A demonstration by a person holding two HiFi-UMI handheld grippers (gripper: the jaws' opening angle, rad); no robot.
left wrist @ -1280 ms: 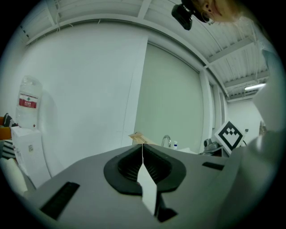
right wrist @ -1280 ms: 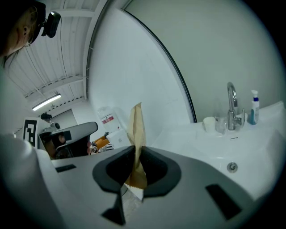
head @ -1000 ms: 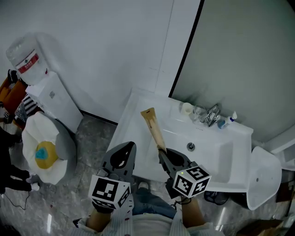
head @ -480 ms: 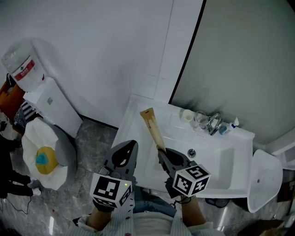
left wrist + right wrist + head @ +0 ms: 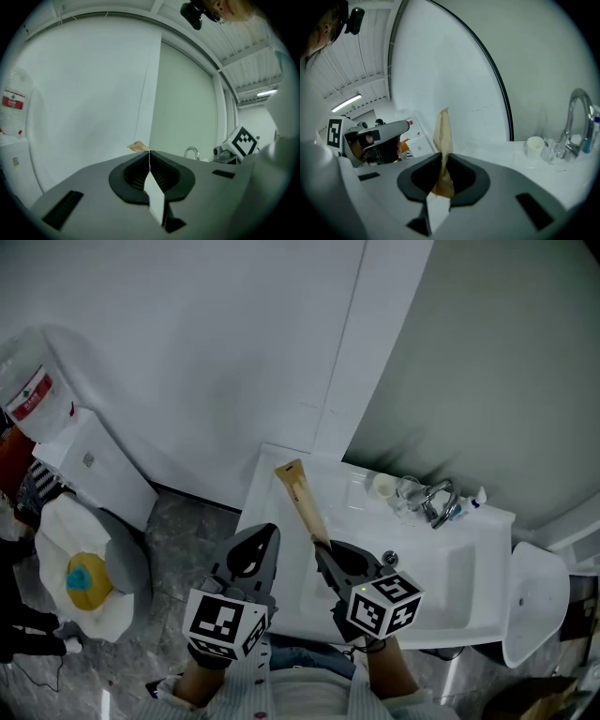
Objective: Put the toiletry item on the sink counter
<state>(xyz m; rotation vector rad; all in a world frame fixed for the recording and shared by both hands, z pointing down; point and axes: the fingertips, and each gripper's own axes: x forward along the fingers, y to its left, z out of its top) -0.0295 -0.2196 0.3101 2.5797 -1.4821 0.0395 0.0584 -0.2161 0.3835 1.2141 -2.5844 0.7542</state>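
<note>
Left gripper [image 5: 150, 158], jaws pressed together and empty, and right gripper [image 5: 442, 161], jaws clamping the tan toiletry sachet [image 5: 302, 501], are advancing over the sink counter [image 5: 265, 507]; the sachet is hanging above it, release pending.

The cup [image 5: 382, 486] stands just left of the faucet [image 5: 439, 501] behind the sink basin [image 5: 448, 570].

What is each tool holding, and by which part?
The right tool grips the tan packet by its near end; the left tool is shut and empty.

Left claw [image 5: 266, 532] closed (empty), right claw [image 5: 321, 547] gripping.
</note>
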